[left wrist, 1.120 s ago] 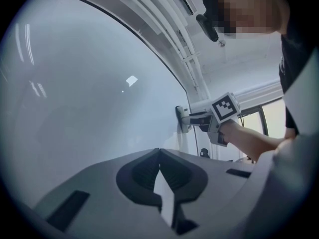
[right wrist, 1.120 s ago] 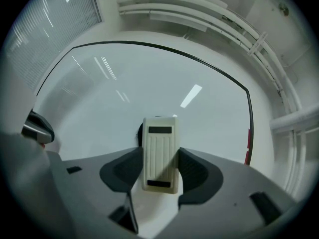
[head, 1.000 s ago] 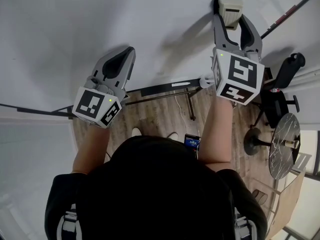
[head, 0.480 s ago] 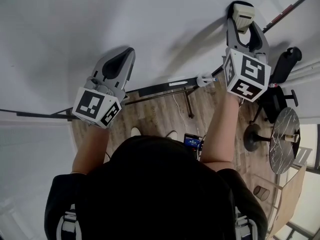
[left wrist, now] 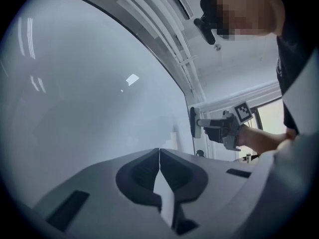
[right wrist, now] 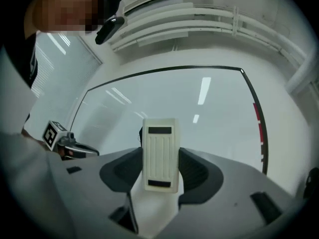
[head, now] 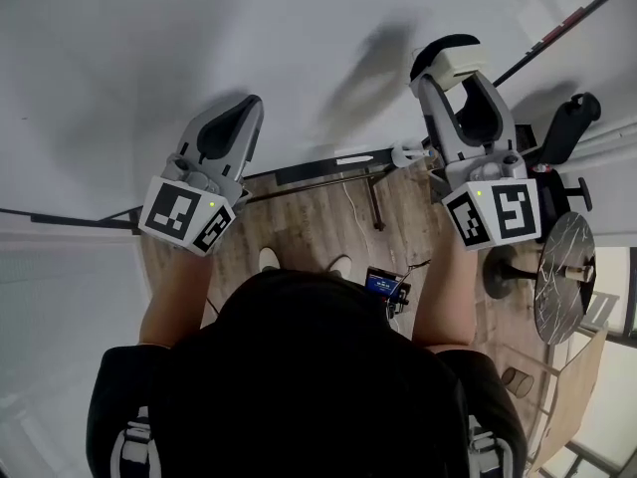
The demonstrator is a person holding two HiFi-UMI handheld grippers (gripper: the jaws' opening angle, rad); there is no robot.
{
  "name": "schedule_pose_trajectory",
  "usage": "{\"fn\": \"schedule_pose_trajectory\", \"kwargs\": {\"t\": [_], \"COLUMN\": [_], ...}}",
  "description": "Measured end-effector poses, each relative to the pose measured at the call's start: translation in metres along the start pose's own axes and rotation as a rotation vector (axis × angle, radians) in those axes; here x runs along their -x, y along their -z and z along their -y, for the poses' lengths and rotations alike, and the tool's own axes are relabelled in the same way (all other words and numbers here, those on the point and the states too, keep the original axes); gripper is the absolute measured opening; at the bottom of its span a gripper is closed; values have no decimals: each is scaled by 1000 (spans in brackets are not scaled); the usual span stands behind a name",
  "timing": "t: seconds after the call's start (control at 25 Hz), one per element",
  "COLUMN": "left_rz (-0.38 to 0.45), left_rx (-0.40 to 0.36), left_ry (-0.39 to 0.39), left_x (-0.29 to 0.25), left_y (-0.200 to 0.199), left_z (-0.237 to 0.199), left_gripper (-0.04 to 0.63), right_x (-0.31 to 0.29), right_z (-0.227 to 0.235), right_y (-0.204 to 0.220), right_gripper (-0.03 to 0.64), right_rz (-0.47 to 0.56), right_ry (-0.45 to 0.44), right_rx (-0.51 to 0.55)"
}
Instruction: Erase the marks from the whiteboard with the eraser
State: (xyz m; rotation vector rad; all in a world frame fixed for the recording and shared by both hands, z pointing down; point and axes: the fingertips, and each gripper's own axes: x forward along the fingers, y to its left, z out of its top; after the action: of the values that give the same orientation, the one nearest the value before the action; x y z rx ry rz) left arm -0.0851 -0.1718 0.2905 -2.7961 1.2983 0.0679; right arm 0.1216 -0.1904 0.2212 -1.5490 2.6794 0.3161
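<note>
The large glossy white whiteboard (head: 199, 38) with its thin dark frame fills the space in front of the person, and its surface looks clean wherever the 3 views show it. Only a few short red streaks (right wrist: 258, 118) show by its right edge, and it is unclear whether they lie on the writing surface or on the frame.

The grey right gripper (head: 450, 68) is raised toward the upper right part of the whiteboard. Its 2 jaws clamp the cream rectangular plastic eraser (right wrist: 159, 153) by its long sides, with the ribbed back facing the camera and the pad facing the whiteboard. Seen from the left gripper view, the eraser (left wrist: 193, 122) sits very near the surface, but contact cannot be judged.

The grey left gripper (head: 234, 118) is held lower and to the left, close to the whiteboard, with its jaws pressed together on nothing.

The wiping step appears to be in hand, probably late. The next move likely calls for pressing the pad flat and sweeping toward any remaining marks, perhaps those at the right edge.
</note>
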Motion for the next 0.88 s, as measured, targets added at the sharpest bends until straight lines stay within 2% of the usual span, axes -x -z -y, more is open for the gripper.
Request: {"fn": "schedule_pose_trajectory", "kwargs": {"t": [0.16,0.28,0.44,0.56,0.72,0.88], "left_rz": [7,10,-28,-55,-57,-71], "left_rx": [-7,-1,9,14,26,19], "left_ry": [32,70,132,177,174,173], "left_x": [1,2,12,18,23,27], "left_y": [1,2,29,46,62,80], "left_z": [2,9,29,42,46,54], "left_gripper": [6,6,6,6,6,6], "right_x": [10,18,37,45,47,50], "right_z": [-14,-21,-45,-59,-80,-89], "right_y": [19,35,63,82,108,127], "right_gripper": [224,224,224,224,224,224], "right_rz": [0,-24,-53,-72,-104,-112], "right_ry": [-90,-136,-207,-202,-200,-201], "right_rx": [-182,-240,-254,-235,-197,-250]}}
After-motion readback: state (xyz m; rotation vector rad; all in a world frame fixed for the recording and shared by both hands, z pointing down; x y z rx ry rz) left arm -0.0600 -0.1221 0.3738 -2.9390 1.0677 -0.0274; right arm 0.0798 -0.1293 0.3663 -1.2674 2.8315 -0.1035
